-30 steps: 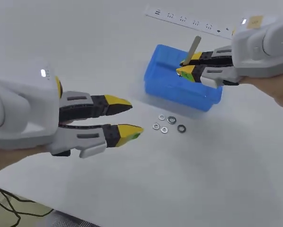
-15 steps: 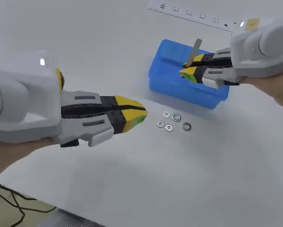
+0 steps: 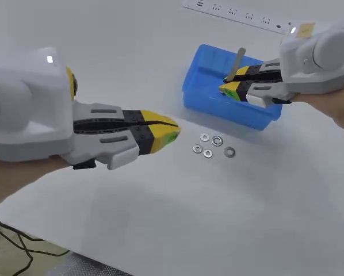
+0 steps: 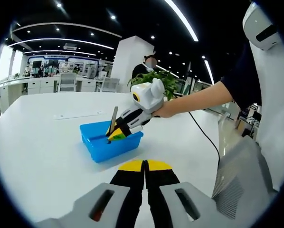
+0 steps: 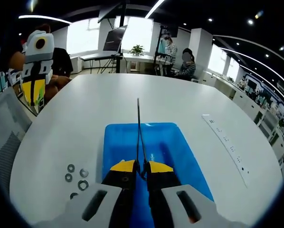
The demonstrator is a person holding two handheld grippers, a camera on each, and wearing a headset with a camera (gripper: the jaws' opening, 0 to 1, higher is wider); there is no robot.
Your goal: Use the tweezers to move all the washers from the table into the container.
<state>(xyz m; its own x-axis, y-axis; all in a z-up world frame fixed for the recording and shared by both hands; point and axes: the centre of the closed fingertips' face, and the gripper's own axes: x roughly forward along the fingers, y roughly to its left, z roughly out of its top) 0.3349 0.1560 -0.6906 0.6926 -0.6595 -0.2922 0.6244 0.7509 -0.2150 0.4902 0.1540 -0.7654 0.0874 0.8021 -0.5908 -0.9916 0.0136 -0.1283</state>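
Five small ring-shaped metal washers [image 3: 217, 141] clustered just beside blue container [image 3: 218, 108].
Right gripper [image 3: 225, 86] clamps tweezers [image 3: 237, 60] over container; left gripper [image 3: 169, 131] jaws together, empty.

Right gripper [image 3: 228, 84] hovered over the container [image 3: 218, 108], jaws clamped on the tweezers [image 3: 239, 59], which stuck out past the tips. Left gripper [image 3: 171, 133] sat apart from the container, jaws pressed together, tips aimed toward it.

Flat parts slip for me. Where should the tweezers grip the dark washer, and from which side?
Probably its rim: one tip of the tweezers through the hole of the dark washer, coming down from above. It lies flat on the table, apart from the silver washers.
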